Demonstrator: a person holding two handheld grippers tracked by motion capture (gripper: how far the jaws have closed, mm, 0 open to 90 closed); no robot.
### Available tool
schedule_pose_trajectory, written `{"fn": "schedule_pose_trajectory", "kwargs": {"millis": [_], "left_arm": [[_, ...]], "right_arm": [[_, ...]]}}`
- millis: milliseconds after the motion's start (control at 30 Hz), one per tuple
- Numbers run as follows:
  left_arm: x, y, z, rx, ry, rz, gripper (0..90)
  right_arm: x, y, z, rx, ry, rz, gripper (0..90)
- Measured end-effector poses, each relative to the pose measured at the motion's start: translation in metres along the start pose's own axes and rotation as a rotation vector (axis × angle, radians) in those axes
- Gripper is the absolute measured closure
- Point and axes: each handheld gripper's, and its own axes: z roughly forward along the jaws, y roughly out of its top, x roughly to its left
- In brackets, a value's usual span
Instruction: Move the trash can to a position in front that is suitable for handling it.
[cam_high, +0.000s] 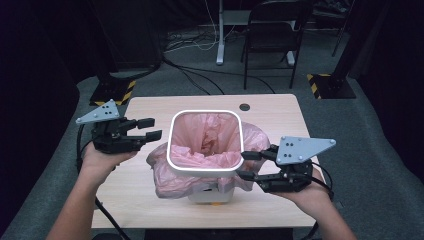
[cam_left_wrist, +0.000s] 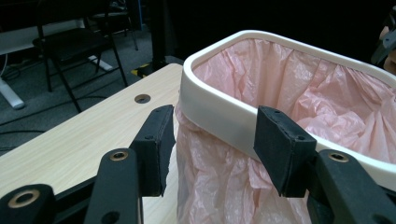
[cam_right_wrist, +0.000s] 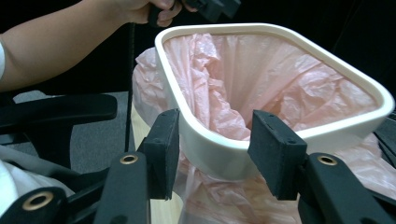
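At table centre stands the white rounded-square plastic bin (cam_high: 210, 192), lined with a crumpled pink plastic bag (cam_high: 207, 132). My left gripper (cam_high: 150, 129) and right gripper (cam_high: 248, 165) flank it, jaws apart, gripping nothing. The white rim ring (cam_high: 172, 152) lies between them, nearer the right gripper.

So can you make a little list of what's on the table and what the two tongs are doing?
table: light wood table top with a small round hole near the far edge
bin: white bin standing in the middle of the table
bag: pink bag lining the bin, its edge folded out under the white rim
left tongs: left tongs open, beside the bin, holding nothing
right tongs: right tongs open, close to the bin's rim, holding nothing
behind the table: black chair on the grey floor
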Motion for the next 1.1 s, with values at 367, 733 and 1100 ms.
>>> {"fn": "schedule_pose_trajectory", "kwargs": {"millis": [367, 733, 1100], "left_arm": [[0.001, 0.015, 0.013, 0.000, -0.017, 0.010, 47.8], [0.002, 0.025, 0.031, 0.015, -0.026, 0.021, 52.8], [0.005, 0.028, 0.041, 0.027, 0.008, 0.052, 55.5]], "right_arm": [[0.001, 0.006, 0.009, 0.000, 0.022, -0.014, 53.2], [0.007, 0.010, 0.020, 0.009, 0.060, -0.057, 58.9], [0.007, 0.010, 0.027, 0.026, 0.080, -0.066, 64.8]]}}
